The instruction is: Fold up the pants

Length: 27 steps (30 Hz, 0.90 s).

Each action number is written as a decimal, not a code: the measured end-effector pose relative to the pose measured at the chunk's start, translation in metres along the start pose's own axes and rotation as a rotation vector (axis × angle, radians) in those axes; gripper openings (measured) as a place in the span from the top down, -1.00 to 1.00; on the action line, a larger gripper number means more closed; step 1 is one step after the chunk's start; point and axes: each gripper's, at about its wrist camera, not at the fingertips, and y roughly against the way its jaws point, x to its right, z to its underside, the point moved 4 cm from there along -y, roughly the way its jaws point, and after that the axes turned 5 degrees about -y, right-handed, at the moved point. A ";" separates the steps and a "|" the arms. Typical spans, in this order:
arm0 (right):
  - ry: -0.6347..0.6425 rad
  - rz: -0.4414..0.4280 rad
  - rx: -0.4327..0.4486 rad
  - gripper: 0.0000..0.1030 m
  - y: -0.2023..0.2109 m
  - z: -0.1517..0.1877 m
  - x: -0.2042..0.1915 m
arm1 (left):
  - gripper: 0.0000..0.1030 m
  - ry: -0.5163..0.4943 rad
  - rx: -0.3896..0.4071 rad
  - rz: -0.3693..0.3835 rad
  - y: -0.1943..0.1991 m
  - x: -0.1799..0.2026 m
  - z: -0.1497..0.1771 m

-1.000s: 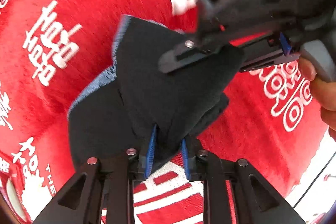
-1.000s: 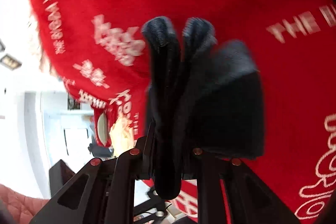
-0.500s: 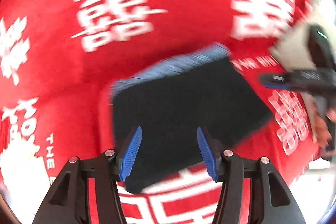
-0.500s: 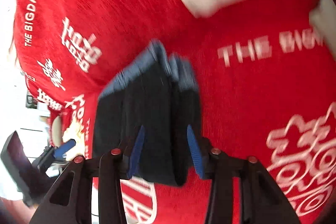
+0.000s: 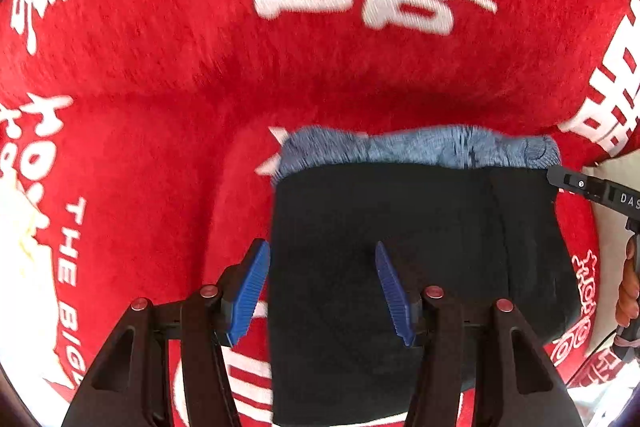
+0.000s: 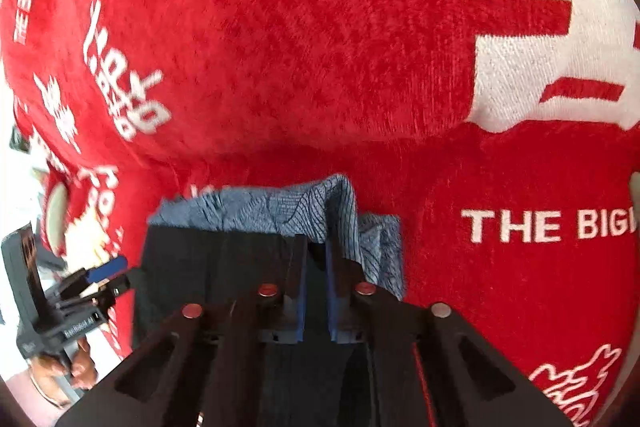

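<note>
The pants (image 5: 400, 247) lie as a folded dark block on the red blanket (image 5: 160, 67), with a lighter blue ribbed band (image 5: 420, 147) along the far edge. In your left view their near end runs out of sight under the gripper frame, so you cannot see how that edge finishes. Your left gripper (image 5: 322, 291) hovers over the left part of the block, its ridged blue fingers (image 5: 250, 291) spread wide and gripping nothing. Further right a seam line splits off a narrower panel, and at the frame's edge only the tip of your right gripper (image 5: 592, 187) shows, touching the pants' far right corner.

In your right view the blanket is plush pile with white woven lettering, partly cut off. The left gripper (image 6: 108, 273) sits blurred at the pants' (image 6: 224, 259) left side. The right gripper (image 6: 316, 267) has its fingers drawn narrow, pinching the dark cloth; the blue band (image 6: 280, 207) bunches up just beyond them, crinkled and thin.
</note>
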 end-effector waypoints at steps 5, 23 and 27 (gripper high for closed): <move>0.000 0.046 -0.046 0.89 -0.001 0.019 0.017 | -0.35 -0.076 -0.001 -0.018 -0.009 0.016 0.012; -0.015 0.142 0.010 0.34 0.049 0.080 0.016 | -0.46 -0.077 -0.014 -0.035 -0.020 0.016 0.011; 0.062 0.143 0.015 0.35 0.040 0.096 -0.011 | -0.46 -0.075 -0.014 -0.039 -0.022 0.017 0.012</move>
